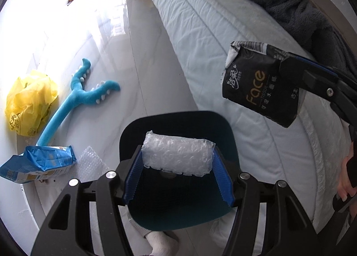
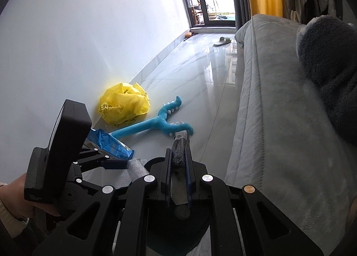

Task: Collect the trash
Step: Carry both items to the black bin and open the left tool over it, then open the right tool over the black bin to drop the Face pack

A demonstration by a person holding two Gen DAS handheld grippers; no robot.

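Observation:
My left gripper (image 1: 178, 155) is shut on a roll of clear bubble wrap (image 1: 177, 155) and holds it over a dark blue trash bin (image 1: 178, 206) on the floor. My right gripper (image 2: 180, 151) is shut on a black "Face" tissue packet (image 2: 181, 150), seen edge-on between the pads; in the left wrist view the packet (image 1: 256, 86) hangs above the bed edge, to the right of the bin. A blue snack bag (image 1: 38, 164), a flat piece of bubble wrap (image 1: 91, 164) and a crumpled yellow plastic bag (image 1: 29, 101) lie on the floor by the wall.
A blue plush toy (image 1: 75, 97) lies on the glossy tile floor. A bed with a light cover (image 1: 212, 32) runs along the right, with a dark grey blanket (image 1: 290, 3) on it. A slipper (image 2: 222, 41) lies near the far glass door. A white wall (image 2: 89, 32) stands left.

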